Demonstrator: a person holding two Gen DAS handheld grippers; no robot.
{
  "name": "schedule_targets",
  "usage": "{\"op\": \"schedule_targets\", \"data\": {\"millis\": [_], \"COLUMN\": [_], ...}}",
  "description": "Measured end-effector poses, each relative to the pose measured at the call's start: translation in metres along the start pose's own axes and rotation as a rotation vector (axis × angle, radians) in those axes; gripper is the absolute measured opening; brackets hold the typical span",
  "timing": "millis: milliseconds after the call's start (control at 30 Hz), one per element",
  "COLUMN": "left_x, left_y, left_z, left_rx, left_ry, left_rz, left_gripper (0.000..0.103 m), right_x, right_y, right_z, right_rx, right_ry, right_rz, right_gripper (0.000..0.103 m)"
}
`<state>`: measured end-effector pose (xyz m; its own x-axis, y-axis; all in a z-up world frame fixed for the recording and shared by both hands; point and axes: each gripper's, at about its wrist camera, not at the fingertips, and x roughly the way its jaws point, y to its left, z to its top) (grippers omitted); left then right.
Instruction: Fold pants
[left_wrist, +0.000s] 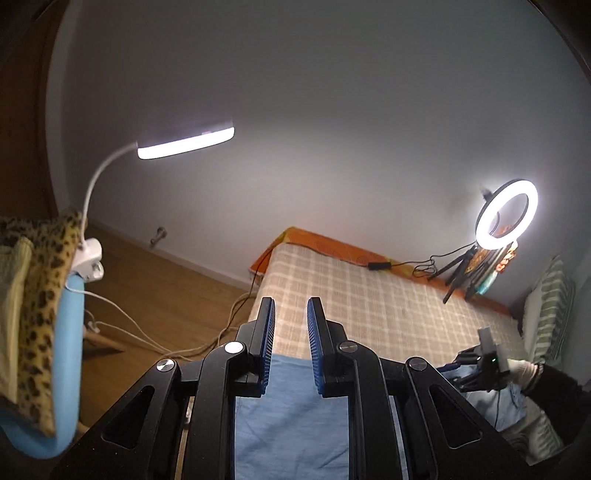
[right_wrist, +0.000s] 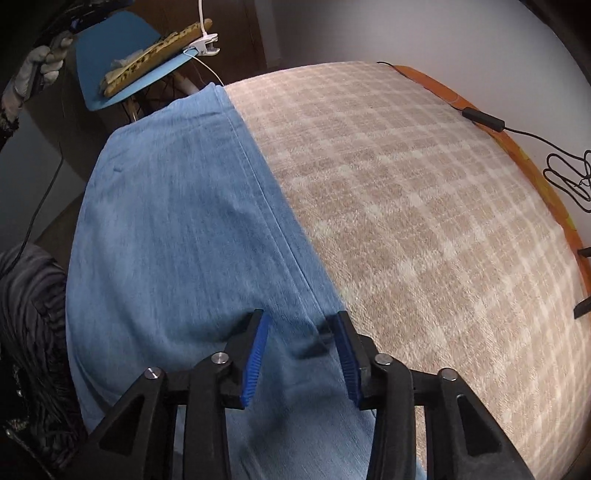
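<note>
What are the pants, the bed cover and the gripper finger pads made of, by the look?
Pants: light blue denim-like cotton, matte, with streaky weave and a stitched seam.
Bed cover: plush fleece probably, fuzzy nap, beige check.
Pads: blue, ribbed, likely rubber or soft plastic; black fingers look like hard plastic.

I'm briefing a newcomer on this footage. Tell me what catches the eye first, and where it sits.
The light blue pants stand out first, spread along the near side of the checked blanket, with the open right gripper over them. In the left wrist view, the glowing ring light stands at the bed's far edge, and a lit clip lamp arches up at left.
</note>
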<state>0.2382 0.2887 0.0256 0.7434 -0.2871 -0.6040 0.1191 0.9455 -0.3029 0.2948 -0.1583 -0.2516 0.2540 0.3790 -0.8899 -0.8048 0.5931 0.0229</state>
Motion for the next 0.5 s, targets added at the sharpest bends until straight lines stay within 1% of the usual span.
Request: {"op": "schedule_targets", "data": {"millis": [67,100,133,167,267,333,433,500], "left_x": [-0.008,-0.011,-0.01,-0.008,0.012,0.032,0.071,0.092], "left_y": [-0.004,-0.006,-0.01,-0.013,-0.023,-0.026,-0.026,-0.019], "left_z": [0.008,0.008,0.007,0.003,-0.025,-0.052,-0.101,-0.126], "left_rx": [0.014,0.025,0.037,0.052,0.081,0.092,0.111,0.088], "left_ry": [0.001,0.014,0.025,0.039,0.101,0.157,0.256,0.31], "left_rz": [0.001,0.0,0.005,0.007,-0.014,-0.02,0.007,0.022], "left_gripper": [0.018,0.027,0.033,0.041,0.042,0.042,0.043,0.043], "right_x": [-0.003,-0.006,-0.01,-0.014,-0.029,-0.036,-0.036,-0.03], "right_y": [0.009,0.013,0.018,0.02,0.025,0.024,0.021,0.018], "right_z": [0.0,-0.002,-0.002,-0.002,0.001,0.004,0.01,0.011], "right_rx": [-0.047,-0.06,-0.065,-0.066,-0.06,-0.062,-0.068,-0.053], "right_ry": [0.003,-0.001,-0.016,-0.029,-0.085,-0.103,-0.106,-0.078], "right_rz": [-0.048,-0.065,-0.086,-0.112,-0.173,-0.221,-0.299,-0.265], "right_gripper": [0.002,0.001,0.0,0.0,0.0,0.0,0.0,0.0]}}
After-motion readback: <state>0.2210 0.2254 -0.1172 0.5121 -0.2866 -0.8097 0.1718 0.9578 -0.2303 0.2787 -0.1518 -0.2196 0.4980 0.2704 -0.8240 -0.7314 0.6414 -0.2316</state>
